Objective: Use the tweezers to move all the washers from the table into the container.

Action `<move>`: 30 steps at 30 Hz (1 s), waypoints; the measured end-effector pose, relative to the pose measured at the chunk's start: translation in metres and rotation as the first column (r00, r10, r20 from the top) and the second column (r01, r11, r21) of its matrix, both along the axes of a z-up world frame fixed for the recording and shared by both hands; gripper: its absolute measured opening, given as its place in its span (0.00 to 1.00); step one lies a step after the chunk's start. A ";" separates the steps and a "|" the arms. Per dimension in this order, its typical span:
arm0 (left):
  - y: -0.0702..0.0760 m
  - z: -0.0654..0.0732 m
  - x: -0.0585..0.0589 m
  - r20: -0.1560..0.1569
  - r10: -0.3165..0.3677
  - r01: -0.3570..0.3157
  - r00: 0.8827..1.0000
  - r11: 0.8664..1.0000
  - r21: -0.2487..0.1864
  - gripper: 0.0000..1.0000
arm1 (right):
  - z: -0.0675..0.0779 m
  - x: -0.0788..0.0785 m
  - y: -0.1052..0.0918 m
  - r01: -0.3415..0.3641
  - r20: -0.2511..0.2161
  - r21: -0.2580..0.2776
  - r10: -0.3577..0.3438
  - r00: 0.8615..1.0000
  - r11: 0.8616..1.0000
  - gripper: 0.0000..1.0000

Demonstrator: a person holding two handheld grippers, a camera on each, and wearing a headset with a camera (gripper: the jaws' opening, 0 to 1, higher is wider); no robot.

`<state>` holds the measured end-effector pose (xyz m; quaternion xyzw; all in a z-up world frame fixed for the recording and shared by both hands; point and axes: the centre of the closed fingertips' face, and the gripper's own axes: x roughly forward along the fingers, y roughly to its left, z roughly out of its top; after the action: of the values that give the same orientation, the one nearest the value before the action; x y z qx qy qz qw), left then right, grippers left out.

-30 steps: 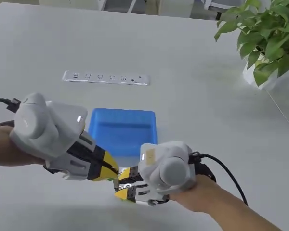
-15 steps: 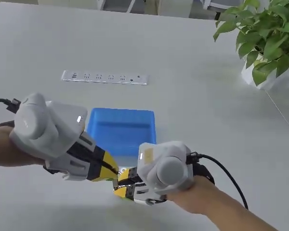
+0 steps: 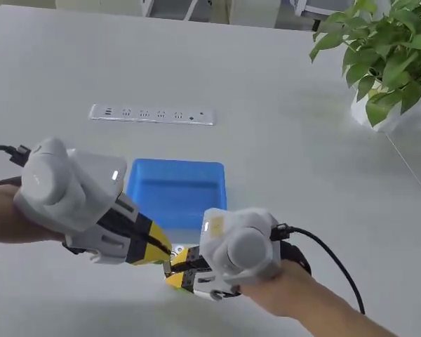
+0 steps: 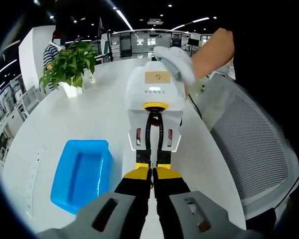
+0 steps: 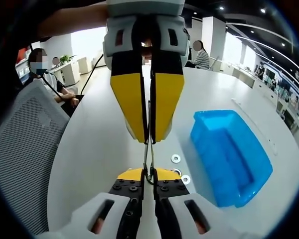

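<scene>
Your left gripper and right gripper are both closed on the tweezers, just beside the container; two washers lie between them and it.

The right gripper, its tongs pinching the tweezers, appears to have been nudged slightly toward 10 o'clock in the head view, closer to the left gripper. The forearm behind it has been swung toward 6 o'clock, though part may be camera drift.
</scene>
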<state>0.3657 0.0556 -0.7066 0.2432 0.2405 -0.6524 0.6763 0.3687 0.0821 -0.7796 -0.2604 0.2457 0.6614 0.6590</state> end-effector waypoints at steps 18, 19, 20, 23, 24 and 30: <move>0.001 0.000 -0.002 0.000 0.002 -0.002 1.000 1.000 0.011 0.06 | 0.001 -0.004 0.001 -0.009 -0.001 0.005 0.009 1.000 1.000 0.07; 0.001 0.001 -0.002 0.000 0.002 -0.002 1.000 1.000 0.009 0.06 | 0.001 -0.004 0.000 -0.009 0.000 0.007 0.009 1.000 1.000 0.07; 0.001 0.001 -0.002 -0.001 0.003 -0.003 1.000 1.000 0.008 0.06 | 0.001 -0.004 0.000 -0.009 0.000 0.009 0.009 1.000 1.000 0.07; 0.000 0.003 -0.002 -0.002 0.009 -0.009 1.000 1.000 0.001 0.06 | 0.004 -0.004 0.000 -0.005 -0.002 0.017 0.005 1.000 1.000 0.07; 0.000 0.003 -0.002 -0.002 0.011 -0.011 1.000 1.000 -0.001 0.06 | 0.006 -0.004 -0.001 -0.003 -0.003 0.023 0.003 1.000 1.000 0.07; 0.000 0.005 -0.002 0.001 0.019 -0.019 1.000 1.000 -0.001 0.12 | 0.011 -0.002 -0.002 0.001 0.006 0.031 -0.001 1.000 1.000 0.07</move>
<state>0.3639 0.0560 -0.7018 0.2410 0.2422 -0.6458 0.6827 0.3671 0.0805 -0.7682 -0.2521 0.2336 0.6639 0.6641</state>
